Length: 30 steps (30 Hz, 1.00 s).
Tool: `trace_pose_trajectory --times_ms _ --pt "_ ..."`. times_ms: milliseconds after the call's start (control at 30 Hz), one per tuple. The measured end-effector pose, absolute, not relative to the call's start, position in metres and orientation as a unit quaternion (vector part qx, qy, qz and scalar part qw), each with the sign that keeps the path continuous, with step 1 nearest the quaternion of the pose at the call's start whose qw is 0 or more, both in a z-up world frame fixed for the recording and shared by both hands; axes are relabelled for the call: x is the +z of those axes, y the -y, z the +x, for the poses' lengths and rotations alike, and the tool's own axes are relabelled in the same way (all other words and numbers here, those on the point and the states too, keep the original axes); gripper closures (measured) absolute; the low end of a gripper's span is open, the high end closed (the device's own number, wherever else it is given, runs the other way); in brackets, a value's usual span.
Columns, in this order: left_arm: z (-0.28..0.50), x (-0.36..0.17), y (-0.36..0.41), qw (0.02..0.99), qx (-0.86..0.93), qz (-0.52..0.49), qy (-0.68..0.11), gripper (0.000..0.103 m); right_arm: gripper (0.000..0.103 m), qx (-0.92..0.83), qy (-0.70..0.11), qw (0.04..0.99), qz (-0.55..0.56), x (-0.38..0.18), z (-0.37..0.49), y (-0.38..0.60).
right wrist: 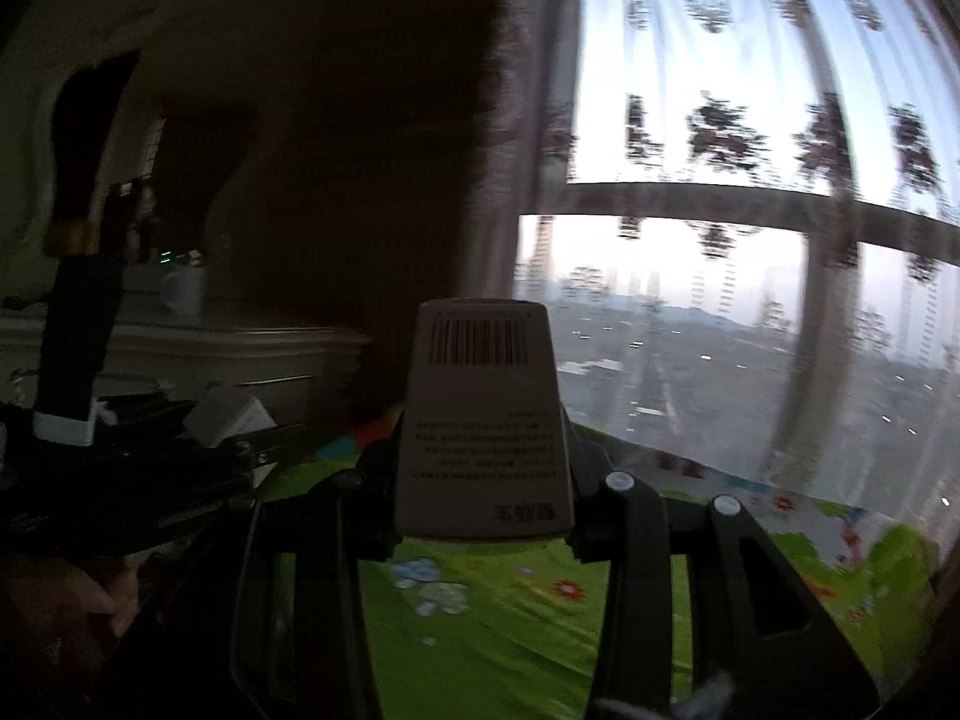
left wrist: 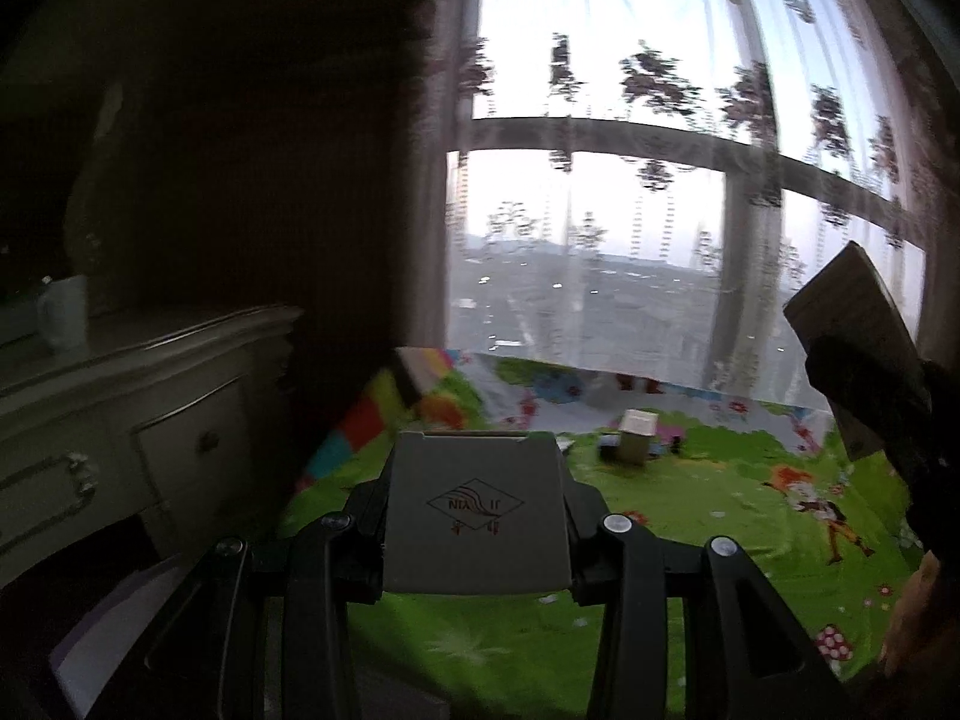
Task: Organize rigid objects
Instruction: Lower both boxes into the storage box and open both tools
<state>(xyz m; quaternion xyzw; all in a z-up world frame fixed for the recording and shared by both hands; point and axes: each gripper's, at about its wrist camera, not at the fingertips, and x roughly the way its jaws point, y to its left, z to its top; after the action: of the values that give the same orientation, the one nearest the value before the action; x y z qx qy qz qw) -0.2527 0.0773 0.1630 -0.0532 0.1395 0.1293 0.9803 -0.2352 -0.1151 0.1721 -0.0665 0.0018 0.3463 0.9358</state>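
Left wrist view: left gripper (left wrist: 477, 516) was clamped on a grey carton (left wrist: 477, 513) with a diamond logo, held above the green play mat (left wrist: 690, 516). A small box (left wrist: 636, 427) stood further off on the mat near the curtain (left wrist: 600, 180). A white dresser (left wrist: 150, 408) was at left, with a mug (left wrist: 63, 312) on top. The other box (left wrist: 852, 336) showed at the right edge in the right gripper.

Right wrist view: right gripper (right wrist: 483, 450) was gripping a barcode box (right wrist: 483, 420), fingers pressed on both sides, above the mat. The left gripper (right wrist: 180, 462) with its carton was at left, dim.
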Motion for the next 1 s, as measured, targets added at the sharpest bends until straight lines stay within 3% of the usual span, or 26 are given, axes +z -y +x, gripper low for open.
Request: trace_pose_trajectory --times_ms 467,1000 --pt "-0.308 0.133 -0.161 0.950 0.236 -0.104 -0.175 0.060 0.059 0.496 -0.018 0.857 -0.140 0.162 -0.274 0.016" --pt "-0.318 0.059 -0.238 0.882 0.289 -0.214 -0.303 0.060 0.059 0.565 -0.216 0.752 -0.262 0.084 -0.268 -0.083"
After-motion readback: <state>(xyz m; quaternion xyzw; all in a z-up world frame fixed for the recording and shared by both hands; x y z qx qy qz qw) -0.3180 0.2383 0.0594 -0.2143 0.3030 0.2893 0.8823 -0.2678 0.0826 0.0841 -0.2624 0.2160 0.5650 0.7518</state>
